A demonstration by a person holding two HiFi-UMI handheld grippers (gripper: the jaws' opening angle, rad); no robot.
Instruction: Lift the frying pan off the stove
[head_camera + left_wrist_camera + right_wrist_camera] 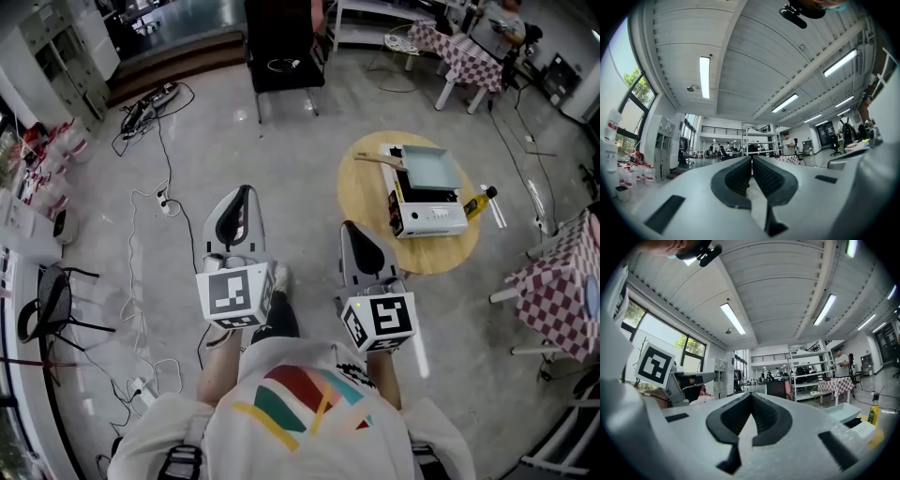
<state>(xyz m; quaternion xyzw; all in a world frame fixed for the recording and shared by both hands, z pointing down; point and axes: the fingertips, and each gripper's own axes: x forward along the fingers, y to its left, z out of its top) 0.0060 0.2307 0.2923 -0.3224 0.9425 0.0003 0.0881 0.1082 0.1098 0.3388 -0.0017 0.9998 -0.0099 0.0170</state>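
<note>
A square pale-blue frying pan point(431, 167) with a wooden handle point(379, 159) sits on a white portable stove point(429, 210), which stands on a round wooden table point(367, 192). Both grippers are held up in front of the person, well short of the table. My left gripper point(246, 191) is shut and empty, its pads meeting at the tips point(751, 159). My right gripper point(350, 228) is also shut with nothing in it point(751, 394). In the right gripper view the pan point(841, 411) shows low at the right, far beyond the jaws.
A yellow oil bottle point(479, 202) lies beside the stove, and stands out in the right gripper view too point(872, 413). Checkered tables point(466, 54) point(555, 292) stand at the right. A black chair point(281, 42) and floor cables point(148, 105) lie ahead and left.
</note>
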